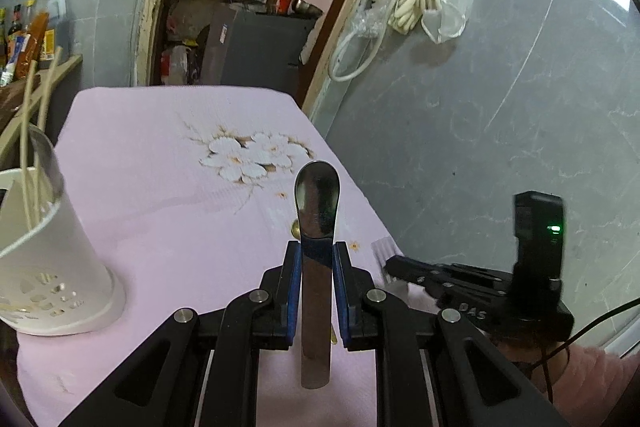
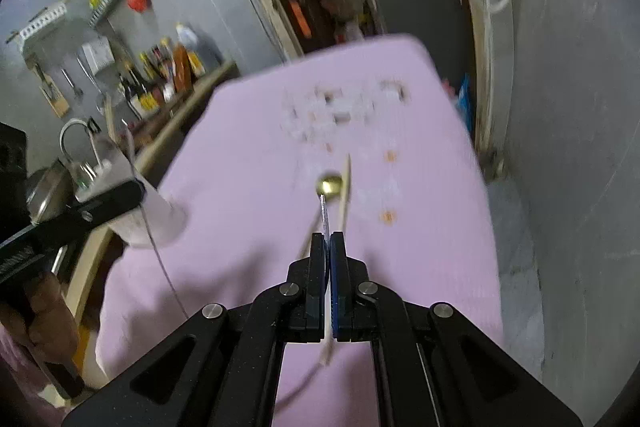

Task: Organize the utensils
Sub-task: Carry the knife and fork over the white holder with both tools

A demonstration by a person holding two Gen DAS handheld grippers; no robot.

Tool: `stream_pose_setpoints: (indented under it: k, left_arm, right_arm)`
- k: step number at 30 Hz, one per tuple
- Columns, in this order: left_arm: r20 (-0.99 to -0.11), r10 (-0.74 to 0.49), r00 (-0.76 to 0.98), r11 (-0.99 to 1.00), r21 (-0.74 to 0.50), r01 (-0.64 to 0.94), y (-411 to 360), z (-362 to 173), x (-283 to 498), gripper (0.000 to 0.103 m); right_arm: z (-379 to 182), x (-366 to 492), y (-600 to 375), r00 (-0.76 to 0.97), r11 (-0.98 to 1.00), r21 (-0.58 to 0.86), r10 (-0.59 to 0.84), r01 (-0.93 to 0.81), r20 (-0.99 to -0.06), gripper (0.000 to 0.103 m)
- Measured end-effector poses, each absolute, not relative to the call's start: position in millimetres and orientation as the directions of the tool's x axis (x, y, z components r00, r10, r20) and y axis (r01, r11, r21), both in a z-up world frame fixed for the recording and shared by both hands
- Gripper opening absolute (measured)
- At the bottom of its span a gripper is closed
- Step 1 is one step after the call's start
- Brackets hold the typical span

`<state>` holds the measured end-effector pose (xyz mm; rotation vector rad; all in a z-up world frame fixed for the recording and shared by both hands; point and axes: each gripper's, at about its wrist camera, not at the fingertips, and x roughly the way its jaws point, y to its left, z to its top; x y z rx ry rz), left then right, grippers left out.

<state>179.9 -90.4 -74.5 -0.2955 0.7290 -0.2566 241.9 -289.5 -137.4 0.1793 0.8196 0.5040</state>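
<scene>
Between my left fingers: I am pinching a steel spoon (image 1: 316, 223) by its handle, pads pressed on both flat edges, bowl pointing forward and up, long axis running along the fingers of the left gripper (image 1: 317, 267).
Right fingers: the right gripper (image 2: 329, 247) is squeezing nearly closed on something thin, seemingly the shaft of a gold-bowled spoon (image 2: 329, 185); the view is blurred, so I am not certain the pads are holding it.
Beside that spoon: a pale chopstick (image 2: 345, 193) is lying on the pink cloth (image 1: 160, 187), roughly parallel to the shaft, just to its right.
Holder: the white utensil holder (image 1: 52, 267) is standing upright to the left of my left fingers, near the cloth's left edge, with chopsticks (image 1: 30, 147) already leaning in it.
Nearer hand: the left one is closer to the holder; I am judging the steel spoon goes in first, swung left and tipped handle-down.
Room: cloth between spoon and holder is lying bare; the table's right edge is dropping off close to my right hand, grey wall (image 1: 500, 107) beyond.
</scene>
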Motion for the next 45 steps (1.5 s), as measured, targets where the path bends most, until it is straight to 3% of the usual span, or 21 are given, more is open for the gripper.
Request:
stream_pose_setpoints:
  k: [12,25,33,45]
  left_arm:
    - [-0.518,-0.259,0.815,0.932,-0.354,0.071,-41.7,-25.9,164.7,0.015]
    - [-0.442,-0.084,0.893,0.956,-0.289,-0.053,61.8,51.2,143.0,0.015]
    - [-0.407,0.047,0.912,0.953,-0.256,-0.163,129.5,61.2,124.1,0.015]
    - [-0.425,0.132,0.896,0.929,-0.263,-0.262,164.9,13.6,112.7,0.015]
  right_arm:
    - [-37.2,228.3,-248.4,0.769,0.879,0.24,0.476,-0.411,-0.426,0.002]
    - [74.3,228.6,-131.5,0.788,0.81,0.189,0.585,-0.555,-0.193,0.002]
    - [78.1,215.1,-58.8,0.809,0.826,0.072,0.562,-0.559,-0.171,0.002]
    - [38.6,191.4,-1.0,0.863,0.862,-0.148,0.444,-0.485,-0.242,0.002]
